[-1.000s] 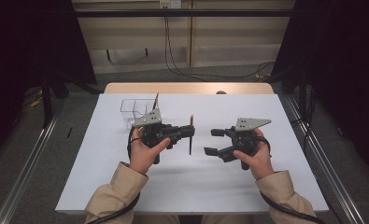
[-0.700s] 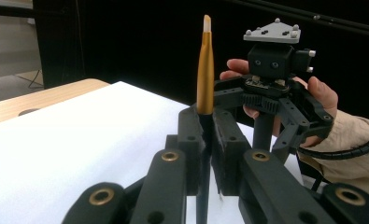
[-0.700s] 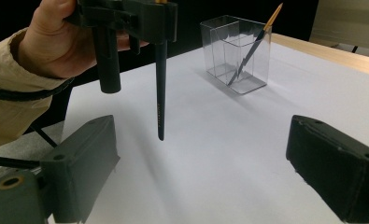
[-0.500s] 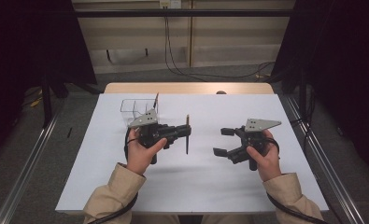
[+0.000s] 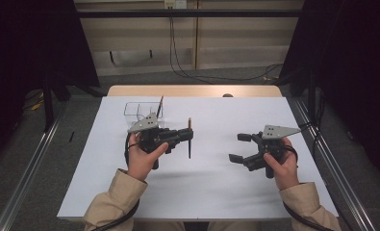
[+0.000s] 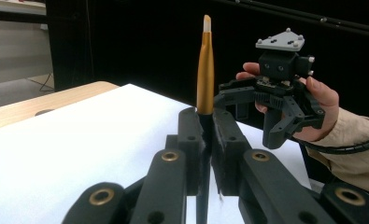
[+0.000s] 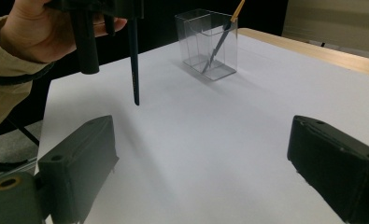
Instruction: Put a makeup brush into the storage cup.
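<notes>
My left gripper (image 5: 186,136) is shut on a thin paintbrush (image 5: 189,139) with a dark handle and gold ferrule, held off the white table sheet (image 5: 211,187). In the left gripper view the gold ferrule (image 6: 205,70) stands upright out of the closed jaws, white tip on top. The brush's dark handle (image 7: 133,60) hangs point down above the sheet in the right gripper view. My right gripper (image 5: 239,147) is open and holds nothing, apart from the brush at the right of the table. It also appears as the right gripper (image 6: 285,112) in the left gripper view.
A clear plastic holder (image 5: 142,111) with compartments stands at the back left of the sheet, a second brush (image 5: 159,107) leaning in it. The holder (image 7: 209,42) shows again in the right gripper view. The wooden table edge (image 5: 192,91) runs along the back.
My right gripper has let go of the brush and moved away to the right, now open. My left gripper keeps the brush, which has turned more upright.
</notes>
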